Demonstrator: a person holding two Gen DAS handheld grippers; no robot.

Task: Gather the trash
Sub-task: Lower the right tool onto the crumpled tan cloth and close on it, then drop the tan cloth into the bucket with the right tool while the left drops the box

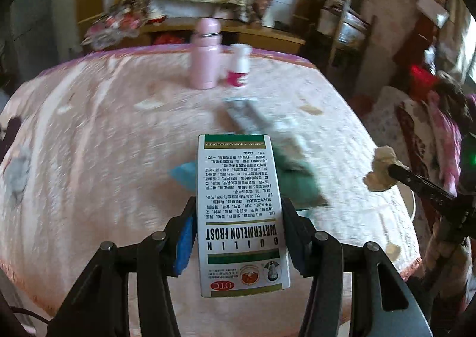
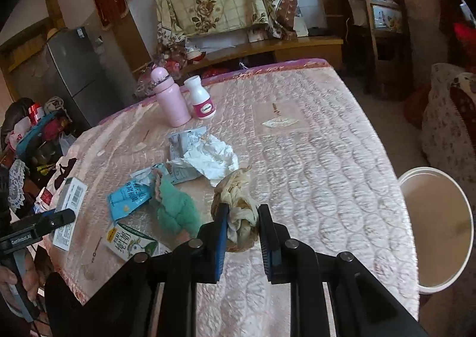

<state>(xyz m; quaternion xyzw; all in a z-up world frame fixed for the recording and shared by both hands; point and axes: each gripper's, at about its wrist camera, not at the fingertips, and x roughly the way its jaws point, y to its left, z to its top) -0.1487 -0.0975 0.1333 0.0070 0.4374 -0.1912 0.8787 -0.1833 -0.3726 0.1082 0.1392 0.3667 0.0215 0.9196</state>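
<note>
My left gripper is shut on a white and green medicine box and holds it above the pink quilted table. The box also shows in the right wrist view. My right gripper is shut on a crumpled beige wad of paper, also seen at the right of the left wrist view. On the table lie a crumpled white tissue, a blue wrapper, a green fluffy item, a small milk carton and a grey-white wrapper.
A pink flask and a white bottle with a pink label stand at the table's far side. A white bucket stands on the floor to the right of the table. A fridge and cluttered shelves are at the left.
</note>
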